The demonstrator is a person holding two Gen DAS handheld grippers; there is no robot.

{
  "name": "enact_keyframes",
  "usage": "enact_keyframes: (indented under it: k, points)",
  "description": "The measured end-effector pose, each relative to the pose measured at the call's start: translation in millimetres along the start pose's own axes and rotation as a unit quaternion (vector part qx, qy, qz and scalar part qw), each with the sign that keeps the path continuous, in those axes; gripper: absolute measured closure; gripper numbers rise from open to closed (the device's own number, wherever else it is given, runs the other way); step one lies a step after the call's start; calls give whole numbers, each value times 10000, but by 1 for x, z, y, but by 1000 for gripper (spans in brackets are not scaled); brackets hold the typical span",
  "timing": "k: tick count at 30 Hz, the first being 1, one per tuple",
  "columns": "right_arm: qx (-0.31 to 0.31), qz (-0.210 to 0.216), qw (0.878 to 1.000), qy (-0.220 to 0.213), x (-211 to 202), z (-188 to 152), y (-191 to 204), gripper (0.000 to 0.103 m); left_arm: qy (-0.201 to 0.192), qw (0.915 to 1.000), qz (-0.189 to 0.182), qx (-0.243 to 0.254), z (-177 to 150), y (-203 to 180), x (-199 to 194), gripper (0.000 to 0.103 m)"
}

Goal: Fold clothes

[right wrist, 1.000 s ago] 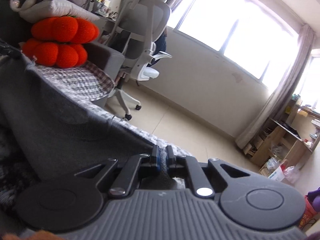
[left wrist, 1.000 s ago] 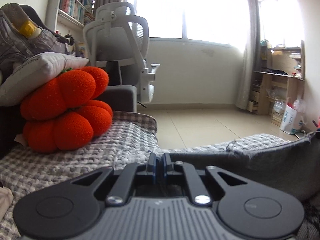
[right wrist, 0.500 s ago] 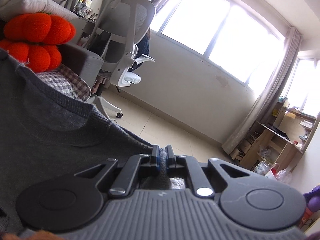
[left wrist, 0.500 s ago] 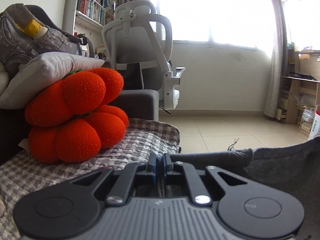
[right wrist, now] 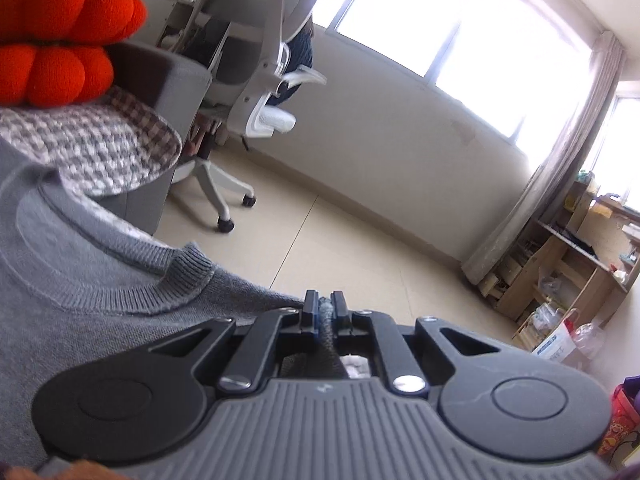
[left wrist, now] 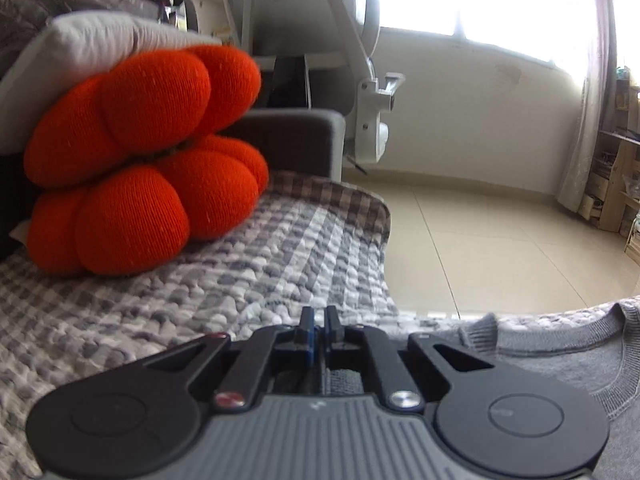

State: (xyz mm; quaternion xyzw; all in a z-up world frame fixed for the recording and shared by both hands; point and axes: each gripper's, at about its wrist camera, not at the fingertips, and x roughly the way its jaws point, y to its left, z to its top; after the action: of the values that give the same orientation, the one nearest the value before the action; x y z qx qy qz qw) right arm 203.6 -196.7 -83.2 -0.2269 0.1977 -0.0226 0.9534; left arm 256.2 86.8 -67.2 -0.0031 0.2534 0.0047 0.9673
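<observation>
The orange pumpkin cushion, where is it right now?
In the left wrist view the orange pumpkin cushion sits at the left on the checked blanket, under a white pillow, with the office chair behind it.

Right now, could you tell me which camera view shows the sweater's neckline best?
The right wrist view: the grey sweater spreads across its left side, ribbed neckline fully visible. The left wrist view catches only part of that collar at its lower right edge.

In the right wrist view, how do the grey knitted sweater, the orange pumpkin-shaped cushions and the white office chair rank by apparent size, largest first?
1. Grey knitted sweater, though it lies nearest the camera.
2. White office chair and orange pumpkin-shaped cushions: they look similar, and the frame crops the cushions, so I do not rank them.
</observation>
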Motion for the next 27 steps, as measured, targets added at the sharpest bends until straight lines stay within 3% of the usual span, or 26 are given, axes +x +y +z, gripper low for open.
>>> enact_keyframes:
  k: [6, 10, 14, 15, 16, 27]
  points:
    - [-180, 278, 9972, 672, 17, 2, 6, 94, 343, 9994, 18, 18, 1, -1, 8, 98]
    - [139, 251, 9973, 669, 10, 5, -3, 92, 239, 9997, 81, 4, 6, -2, -2, 95]
    - [620, 340, 9952, 676, -2, 13, -18, 81, 200, 9998, 34, 8, 8, -4, -21, 71]
    - [689, 353, 9947, 671, -7, 15, -21, 72, 187, 9998, 45, 65, 8, -5, -26, 69]
    - [749, 370, 9943, 665, -11, 16, -23, 69, 170, 9998, 64, 100, 9, -6, -31, 69]
    - [884, 408, 9935, 588, -67, 27, -37, 69, 299, 9995, 5, 41, 13, -10, -92, 66]
